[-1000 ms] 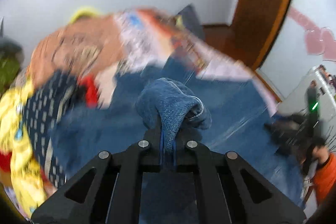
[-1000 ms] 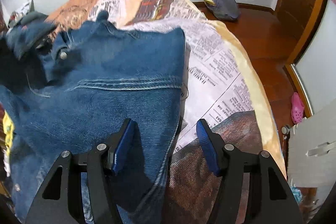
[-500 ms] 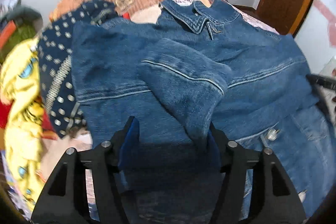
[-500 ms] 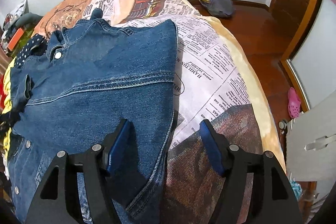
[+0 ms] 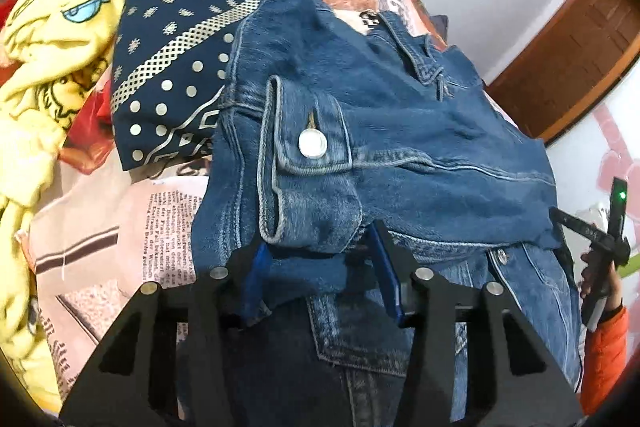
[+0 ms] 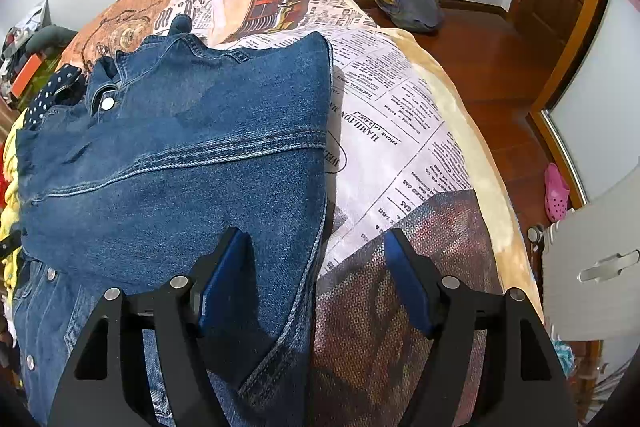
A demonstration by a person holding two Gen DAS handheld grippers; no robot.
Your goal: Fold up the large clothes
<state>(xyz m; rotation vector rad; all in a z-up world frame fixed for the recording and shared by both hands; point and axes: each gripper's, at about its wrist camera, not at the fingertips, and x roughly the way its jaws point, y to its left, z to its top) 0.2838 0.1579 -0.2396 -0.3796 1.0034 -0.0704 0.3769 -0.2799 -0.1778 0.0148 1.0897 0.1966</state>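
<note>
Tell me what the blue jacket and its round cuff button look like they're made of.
Blue jacket: looks like denim, a heavy matte weave with faded patches and pale contrast stitching along the seams. Cuff button: probably metal, since it is silvery and glints, though coated plastic is possible.

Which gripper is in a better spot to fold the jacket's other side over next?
Probably the right gripper. Its open fingers straddle the denim jacket's unfolded side edge. The left gripper is by the sleeve cuff already folded across, its jaws having just been closing around it.

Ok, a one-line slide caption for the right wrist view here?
Open right gripper straddles the side edge of a denim jacket spread on a newspaper-print bedspread.
</note>
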